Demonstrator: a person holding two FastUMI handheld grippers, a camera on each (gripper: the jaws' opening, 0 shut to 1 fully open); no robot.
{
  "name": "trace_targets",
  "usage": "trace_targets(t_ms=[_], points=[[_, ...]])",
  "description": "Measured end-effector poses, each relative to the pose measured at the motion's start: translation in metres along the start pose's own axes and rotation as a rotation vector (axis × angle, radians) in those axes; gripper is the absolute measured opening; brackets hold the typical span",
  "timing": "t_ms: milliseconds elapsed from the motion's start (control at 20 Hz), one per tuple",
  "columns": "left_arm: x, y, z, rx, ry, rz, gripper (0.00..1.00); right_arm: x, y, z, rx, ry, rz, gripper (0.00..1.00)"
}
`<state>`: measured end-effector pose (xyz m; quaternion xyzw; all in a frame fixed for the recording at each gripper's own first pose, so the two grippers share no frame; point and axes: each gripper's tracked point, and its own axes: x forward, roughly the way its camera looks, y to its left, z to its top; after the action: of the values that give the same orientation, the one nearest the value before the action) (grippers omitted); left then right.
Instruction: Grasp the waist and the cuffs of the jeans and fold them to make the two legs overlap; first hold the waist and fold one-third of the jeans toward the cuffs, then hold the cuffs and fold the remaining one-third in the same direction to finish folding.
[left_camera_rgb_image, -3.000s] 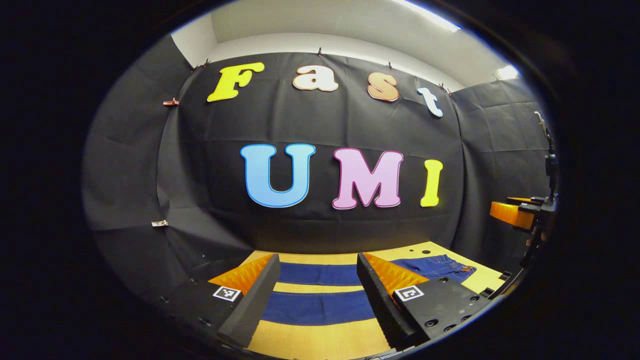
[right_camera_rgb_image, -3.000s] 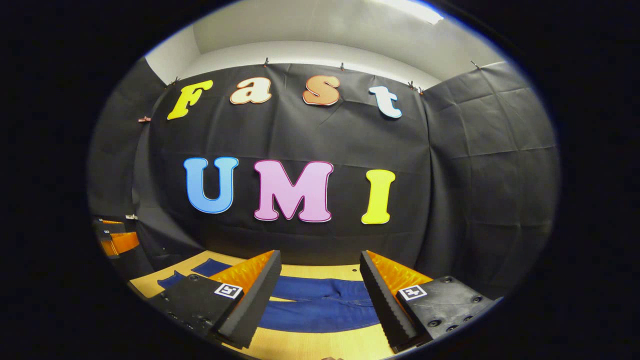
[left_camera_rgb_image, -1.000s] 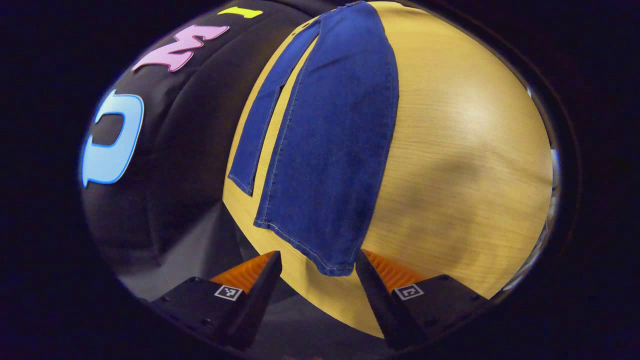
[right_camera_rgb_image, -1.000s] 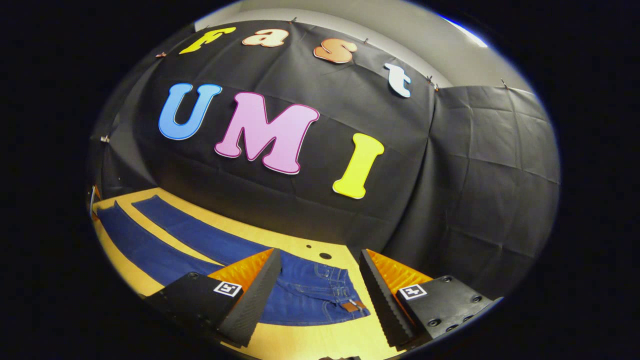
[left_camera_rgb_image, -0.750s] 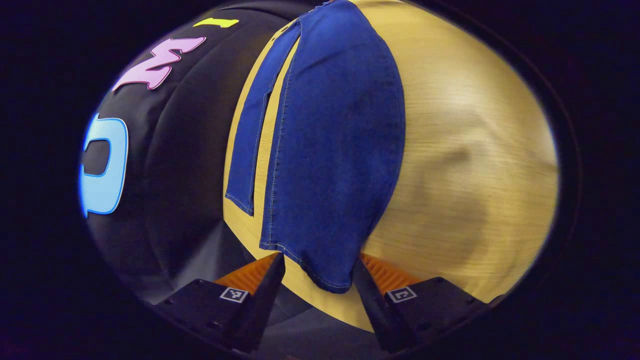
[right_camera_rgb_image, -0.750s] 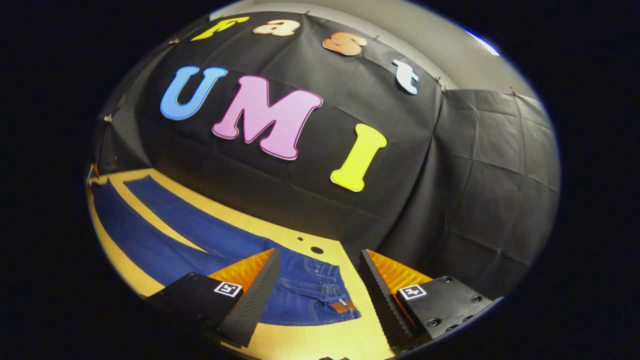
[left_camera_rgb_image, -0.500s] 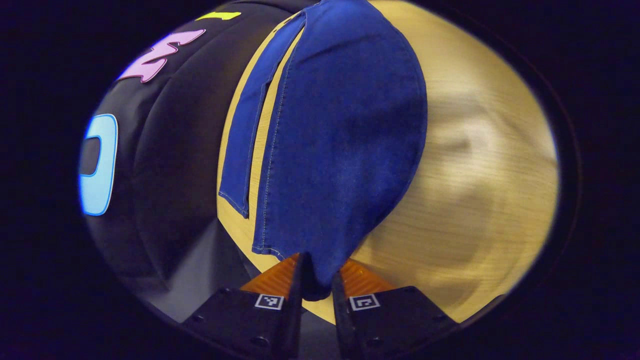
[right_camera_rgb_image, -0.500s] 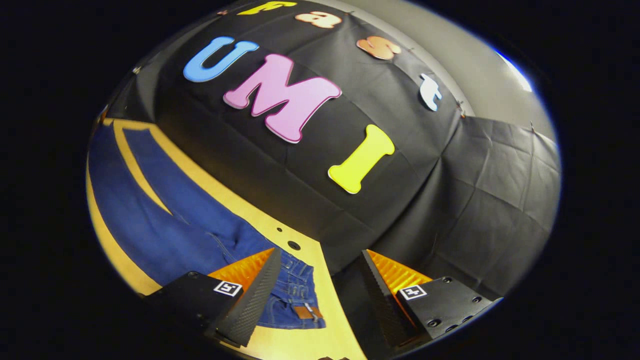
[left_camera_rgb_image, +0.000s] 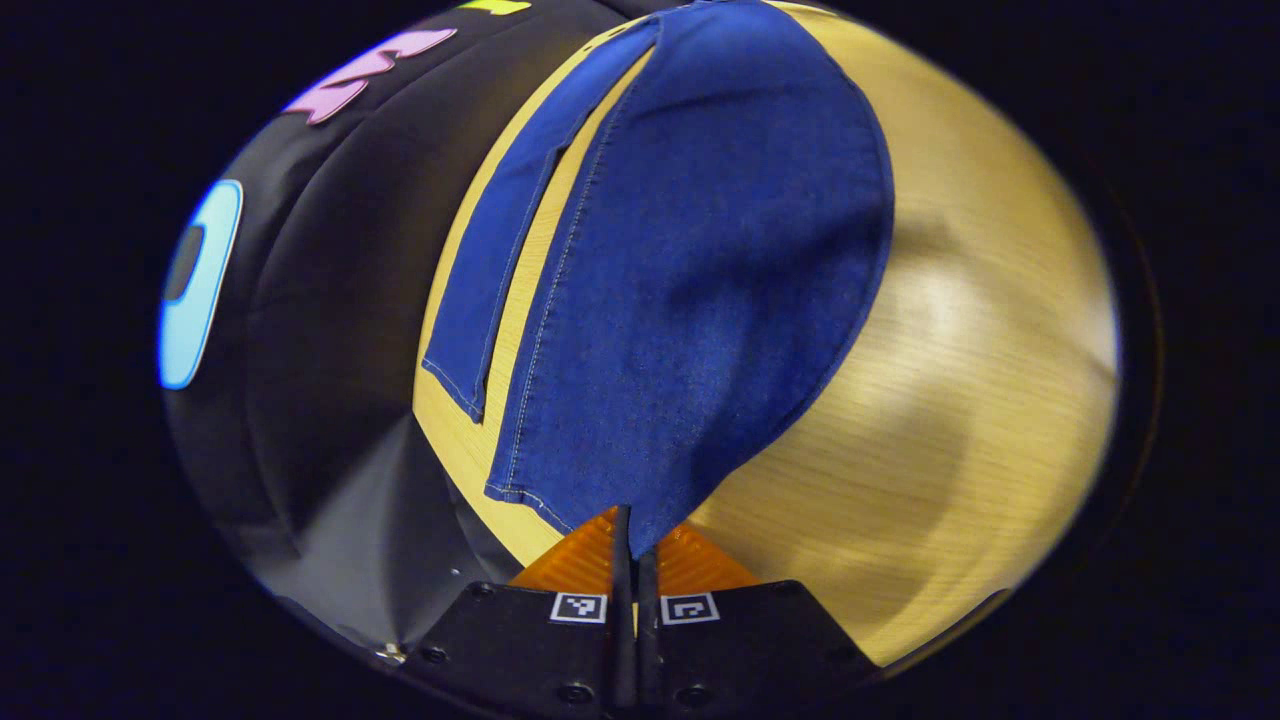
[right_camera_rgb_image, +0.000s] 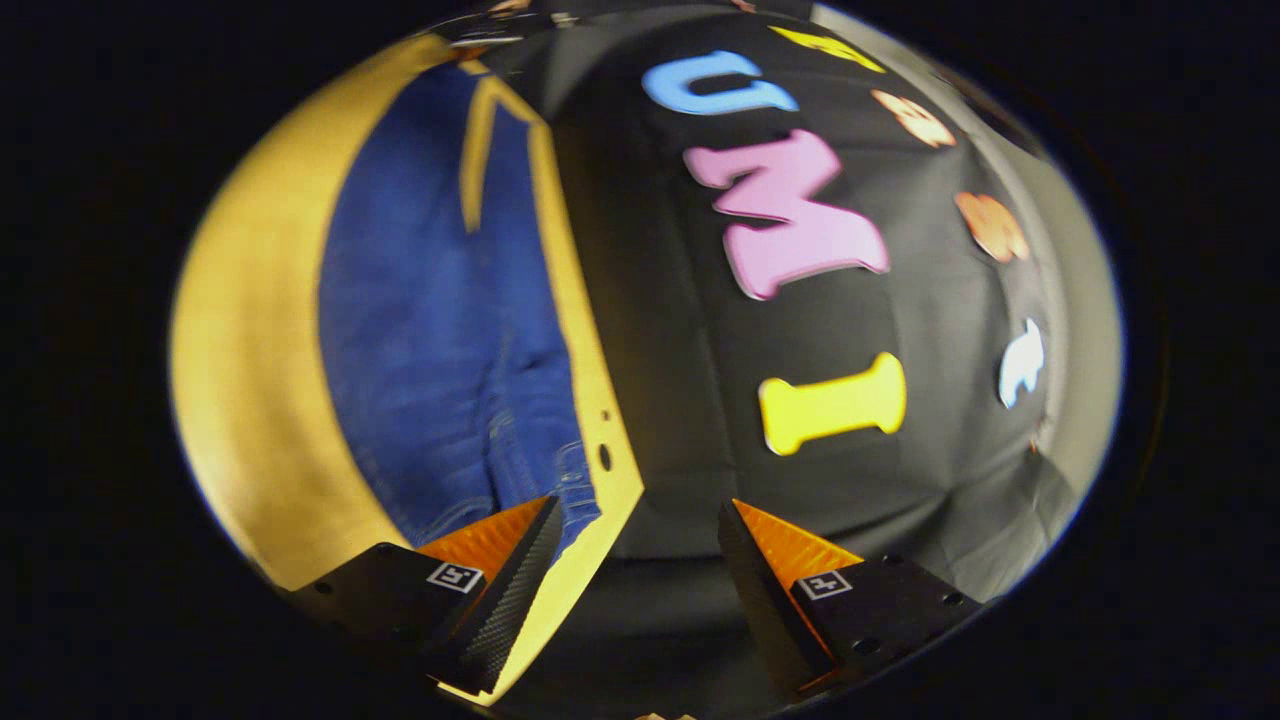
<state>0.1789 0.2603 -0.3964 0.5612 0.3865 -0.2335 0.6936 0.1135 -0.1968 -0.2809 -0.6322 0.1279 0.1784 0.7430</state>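
Wooden table (left_camera_rgb_image: 960, 380) under jeans (left_camera_rgb_image: 690, 300), cuff inside left tool (left_camera_rgb_image: 634, 560).

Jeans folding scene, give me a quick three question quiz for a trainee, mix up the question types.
1. True or false: the left gripper is shut on a cuff of the jeans.
2. The right gripper stands: A) shut on the waist, B) open near the waist end, C) shut on a cuff.
3. Fill in: the jeans lie on a ___ table.

Key: 1 true. 2 B: its fingers stand apart at the table edge beside the waist. 3 wooden.
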Motion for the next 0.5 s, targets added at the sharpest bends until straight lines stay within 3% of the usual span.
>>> trace_targets(t_ms=[100,250,300,400,500], points=[[0.001,0.001,-0.001,0.021,0.0,0.015,0.06,0.001,0.015,-0.039,-0.057,0.067,0.098,0.97],[0.001,0.001,-0.001,0.039,-0.005,0.041,0.06,-0.001,0.034,-0.093,0.012,0.209,0.206,0.98],[0.001,0.001,-0.001,0.035,-0.008,0.042,0.06,0.001,0.043,-0.1,0.017,0.222,0.251,0.98],[0.001,0.0,-0.001,0.023,-0.013,0.038,0.05,0.006,0.053,-0.114,-0.081,0.258,0.297,0.98],[0.002,0.0,-0.001,0.006,-0.018,0.036,0.05,0.018,0.075,-0.105,-0.137,0.228,0.355,0.98]])
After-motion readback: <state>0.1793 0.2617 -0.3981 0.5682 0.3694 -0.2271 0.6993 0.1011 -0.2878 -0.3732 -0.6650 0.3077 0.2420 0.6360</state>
